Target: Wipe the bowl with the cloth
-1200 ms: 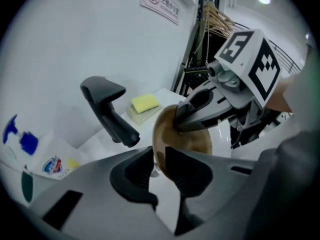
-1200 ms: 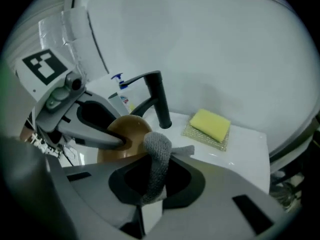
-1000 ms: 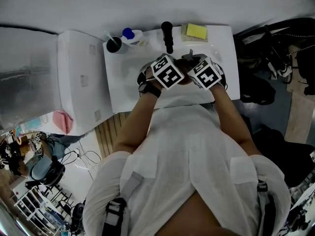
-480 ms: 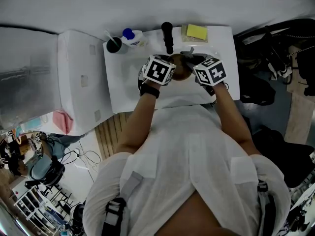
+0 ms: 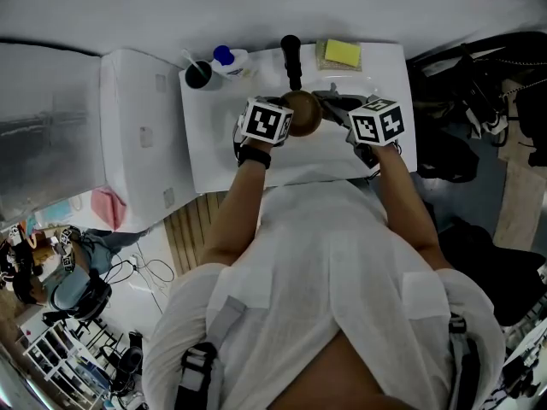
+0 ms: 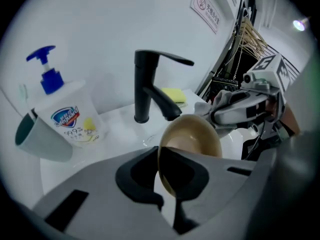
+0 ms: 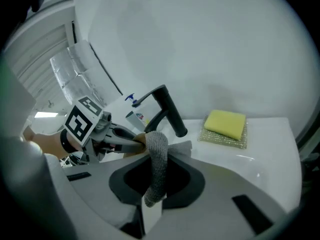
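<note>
White counter (image 5: pixel 214 143) against a pale wall, with a person in a white shirt (image 5: pixel 325 263) standing at its near edge

Far edge of counter, left to right:
- dark cup (image 6: pixel 37 139), tilted in the left gripper view
- soap bottle (image 6: pixel 65 116) with a blue pump, touching or just beside the cup
- black tap (image 6: pixel 147 91), spout reaching toward the near side
- yellow sponge (image 7: pixel 226 124) lying on a mesh pad, right of the tap

Left tool (image 6: pixel 169 181): jaws closed on the rim of the brown bowl (image 6: pixel 192 136). The bowl is lifted off the counter and stands on edge just on the near side of the tap, between the two tools. Its hollow side shows in the left gripper view.

Right tool (image 7: pixel 152 196): jaws clamped on a grey cloth (image 7: pixel 157 164). The cloth stands up from the jaws in a rolled bunch, and a flat corner sticks out to the right. Its upper end is just beside the bowl's edge, and I cannot tell whether they touch.

Seen from the head view, both tools are over the counter with their marker cubes facing up, and the bowl is closer to the left one
</note>
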`<action>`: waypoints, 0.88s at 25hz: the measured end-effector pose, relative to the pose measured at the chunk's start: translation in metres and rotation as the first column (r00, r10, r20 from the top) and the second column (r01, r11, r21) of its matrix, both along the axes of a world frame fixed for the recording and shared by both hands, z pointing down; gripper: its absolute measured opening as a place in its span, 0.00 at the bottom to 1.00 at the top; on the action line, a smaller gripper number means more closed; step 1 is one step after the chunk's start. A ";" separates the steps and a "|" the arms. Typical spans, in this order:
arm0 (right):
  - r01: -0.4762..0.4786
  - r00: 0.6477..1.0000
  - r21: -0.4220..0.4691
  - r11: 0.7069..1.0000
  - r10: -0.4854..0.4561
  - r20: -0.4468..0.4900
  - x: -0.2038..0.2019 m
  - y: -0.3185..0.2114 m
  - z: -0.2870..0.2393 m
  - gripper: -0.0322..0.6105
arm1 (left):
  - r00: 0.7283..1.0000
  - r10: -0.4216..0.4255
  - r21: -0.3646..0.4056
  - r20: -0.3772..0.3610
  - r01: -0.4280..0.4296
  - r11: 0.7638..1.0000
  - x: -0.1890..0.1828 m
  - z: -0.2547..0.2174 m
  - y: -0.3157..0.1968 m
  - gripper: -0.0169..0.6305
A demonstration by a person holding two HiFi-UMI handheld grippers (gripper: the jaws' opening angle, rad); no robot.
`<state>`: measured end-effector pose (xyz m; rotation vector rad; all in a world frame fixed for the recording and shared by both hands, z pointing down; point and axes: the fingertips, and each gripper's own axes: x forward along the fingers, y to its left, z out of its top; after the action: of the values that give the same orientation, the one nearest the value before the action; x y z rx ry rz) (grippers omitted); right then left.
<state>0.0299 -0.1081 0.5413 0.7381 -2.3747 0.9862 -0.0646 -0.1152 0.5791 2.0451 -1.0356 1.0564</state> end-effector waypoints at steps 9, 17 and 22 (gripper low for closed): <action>-0.034 0.997 0.022 0.999 0.035 -0.063 0.016 0.002 0.006 0.12 | 0.993 -0.118 -0.153 -0.006 0.115 0.981 -0.031 0.062 0.016 0.05; -0.042 0.995 0.024 0.999 0.044 -0.087 0.020 0.009 0.013 0.12 | 0.986 -0.167 -0.222 0.013 0.166 0.961 -0.040 0.102 0.026 0.05; -0.040 0.995 0.022 0.999 0.042 -0.095 0.020 0.010 0.013 0.12 | 0.983 -0.183 -0.231 -0.001 0.177 0.957 -0.040 0.116 0.027 0.06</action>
<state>0.0501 -0.0986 0.5542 0.8257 -2.2989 0.9234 -0.1045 -0.0883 0.6953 1.7388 -1.0155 1.0061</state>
